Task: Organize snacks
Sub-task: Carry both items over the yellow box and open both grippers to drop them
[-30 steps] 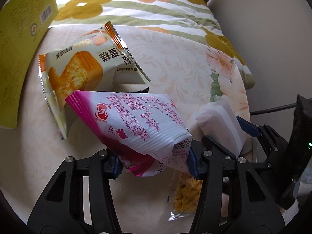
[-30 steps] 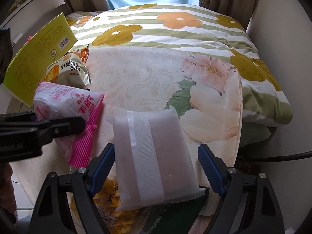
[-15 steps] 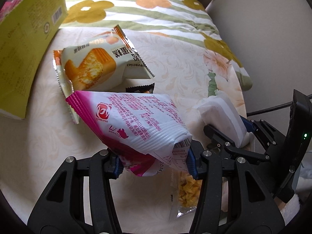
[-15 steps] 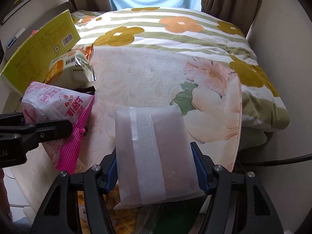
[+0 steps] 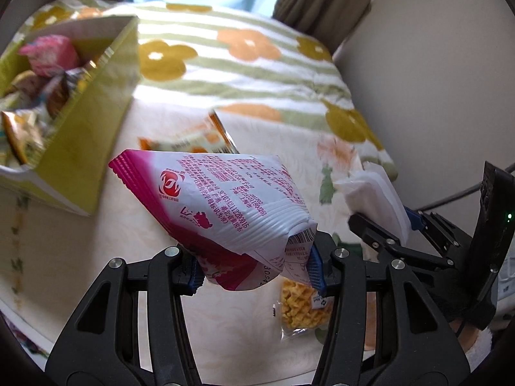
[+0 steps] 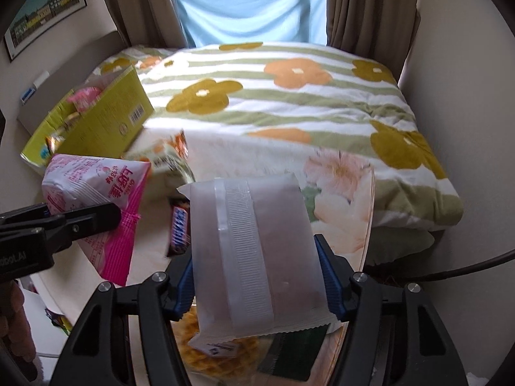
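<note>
Since both packets seem headed for the green box [image 5: 93,148] up-left, left hand-held gripper [image 5: 254,268] clamps the pink snack packet [image 5: 225,199], right hand-held gripper [image 6: 257,284] pinches the frosted white pouch [image 6: 254,244].

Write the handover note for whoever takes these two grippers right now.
Left gripper: shut on the pink snack packet, held above the table.
Right gripper: shut on the frosted white packet, also lifted.
Green box: open at far left, several snacks already inside.
Left to do: drop both packets in the box, then collect the orange cake packet, chocolate bar and yellow crisps from the table.
</note>
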Action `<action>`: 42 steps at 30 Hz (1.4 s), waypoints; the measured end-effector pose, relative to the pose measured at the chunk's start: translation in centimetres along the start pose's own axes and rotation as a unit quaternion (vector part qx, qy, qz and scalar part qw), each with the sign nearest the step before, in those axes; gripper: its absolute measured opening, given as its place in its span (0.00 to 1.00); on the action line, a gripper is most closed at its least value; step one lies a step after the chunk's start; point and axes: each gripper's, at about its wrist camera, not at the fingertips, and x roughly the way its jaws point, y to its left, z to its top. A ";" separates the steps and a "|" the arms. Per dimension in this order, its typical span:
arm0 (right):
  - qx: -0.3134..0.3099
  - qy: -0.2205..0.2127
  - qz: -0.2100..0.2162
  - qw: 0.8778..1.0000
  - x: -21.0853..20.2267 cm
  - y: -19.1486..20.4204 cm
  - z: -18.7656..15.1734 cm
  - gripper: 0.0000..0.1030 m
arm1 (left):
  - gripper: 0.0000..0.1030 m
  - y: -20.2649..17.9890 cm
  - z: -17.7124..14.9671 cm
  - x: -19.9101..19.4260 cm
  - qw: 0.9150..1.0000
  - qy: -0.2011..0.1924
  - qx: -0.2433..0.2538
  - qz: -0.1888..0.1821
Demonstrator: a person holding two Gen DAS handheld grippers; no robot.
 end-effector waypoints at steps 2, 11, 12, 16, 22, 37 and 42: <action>0.005 -0.008 0.006 1.000 -1.2 0.4 0.8 0.59 | 0.45 0.9 0.7 -1.9 1.000 -0.019 -0.007 0.002; -0.016 -0.052 0.019 0.998 -5.9 3.9 5.3 0.59 | 0.45 5.6 4.1 -8.6 0.996 -0.085 -0.032 0.006; -0.018 -0.056 0.022 0.998 -6.2 4.7 5.8 0.59 | 0.45 6.4 4.5 -9.2 0.995 -0.089 -0.035 0.008; -0.015 -0.068 0.032 0.997 -6.5 7.7 7.6 0.59 | 0.45 9.8 6.4 -10.6 0.993 -0.106 -0.047 0.020; -0.016 -0.069 0.057 0.996 -4.9 13.3 10.4 0.59 | 0.45 16.5 10.0 -12.0 0.992 -0.104 -0.055 0.036; 0.006 -0.041 0.083 0.996 2.7 26.6 16.0 0.59 | 0.45 29.7 13.3 -8.2 0.998 -0.013 -0.009 0.067; 0.029 -0.023 0.071 0.997 4.2 27.9 15.9 0.59 | 0.45 30.5 12.9 -6.4 0.997 0.022 0.028 0.063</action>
